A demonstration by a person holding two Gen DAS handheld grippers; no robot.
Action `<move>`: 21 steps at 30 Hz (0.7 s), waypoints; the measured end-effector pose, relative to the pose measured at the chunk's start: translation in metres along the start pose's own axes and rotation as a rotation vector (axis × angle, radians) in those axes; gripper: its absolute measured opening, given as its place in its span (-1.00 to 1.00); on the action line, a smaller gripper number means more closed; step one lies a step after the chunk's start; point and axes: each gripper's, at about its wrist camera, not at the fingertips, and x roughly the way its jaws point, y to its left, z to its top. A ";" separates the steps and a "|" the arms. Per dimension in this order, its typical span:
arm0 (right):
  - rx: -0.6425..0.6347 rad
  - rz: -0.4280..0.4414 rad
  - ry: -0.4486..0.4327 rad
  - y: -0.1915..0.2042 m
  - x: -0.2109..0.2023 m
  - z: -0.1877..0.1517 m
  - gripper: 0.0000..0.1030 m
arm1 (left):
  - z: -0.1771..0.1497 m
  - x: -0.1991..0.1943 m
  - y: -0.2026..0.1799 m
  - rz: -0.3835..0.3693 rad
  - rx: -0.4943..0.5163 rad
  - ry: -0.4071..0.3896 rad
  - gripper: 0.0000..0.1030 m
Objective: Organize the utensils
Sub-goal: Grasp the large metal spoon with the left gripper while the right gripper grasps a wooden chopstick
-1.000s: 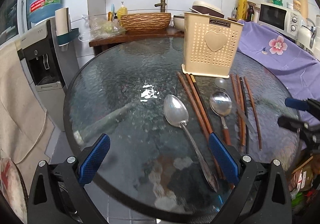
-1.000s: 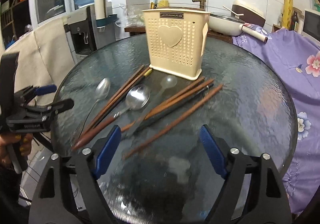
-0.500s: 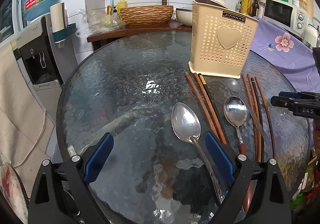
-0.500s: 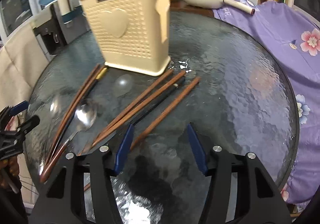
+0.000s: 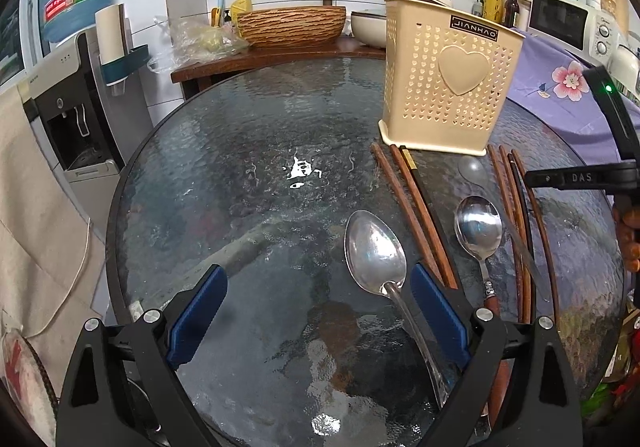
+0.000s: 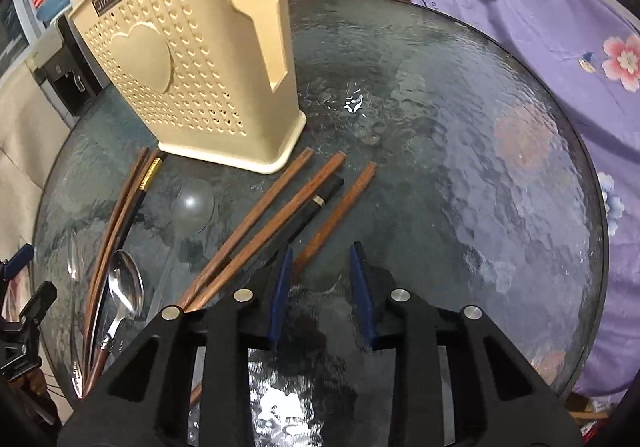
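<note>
My left gripper (image 5: 318, 311) is open low over the round glass table (image 5: 240, 167). A large steel spoon (image 5: 374, 251) lies just inside its right finger (image 5: 438, 311). Beside it lie two wooden chopsticks (image 5: 412, 215), a smaller spoon (image 5: 478, 227), more chopsticks (image 5: 516, 227) and a cream utensil caddy (image 5: 448, 87). My right gripper (image 6: 320, 287) hangs over the chopsticks, its jaws closing. The rightmost wooden chopstick (image 6: 340, 207) runs in by its left pad (image 6: 280, 295); the pads are not pressing on it.
A clear plastic spoon (image 6: 192, 203) lies in front of the caddy (image 6: 192, 59). A purple flowered cloth (image 6: 560, 47) drapes beside the table's right edge. A water dispenser (image 5: 68, 107) and a wooden counter with a basin (image 5: 292, 27) stand behind.
My right gripper moved in low over the right-hand chopsticks and its jaws narrowed from wide to a small gap. My left gripper edged toward the large spoon, then held still.
</note>
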 end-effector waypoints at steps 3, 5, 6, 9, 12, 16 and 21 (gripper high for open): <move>-0.018 -0.016 0.013 -0.002 0.007 0.009 -0.66 | 0.000 0.002 -0.004 0.006 0.017 0.004 0.75; -0.022 -0.012 0.019 -0.004 0.010 0.014 -0.70 | 0.001 0.005 -0.008 0.004 0.026 0.013 0.72; -0.022 -0.009 0.024 -0.005 0.011 0.016 -0.71 | 0.002 0.006 -0.009 0.003 0.027 0.019 0.69; -0.033 -0.005 0.029 -0.007 0.013 0.018 -0.74 | 0.004 0.012 -0.013 0.005 0.031 0.032 0.63; -0.039 0.005 0.032 -0.008 0.017 0.021 -0.77 | 0.006 0.019 -0.018 0.022 0.039 0.046 0.62; -0.039 0.022 0.034 -0.011 0.018 0.021 -0.78 | 0.011 0.027 -0.021 0.042 0.032 0.059 0.62; -0.083 0.006 0.032 -0.008 0.019 0.022 -0.78 | 0.014 0.038 -0.024 0.054 0.025 0.094 0.44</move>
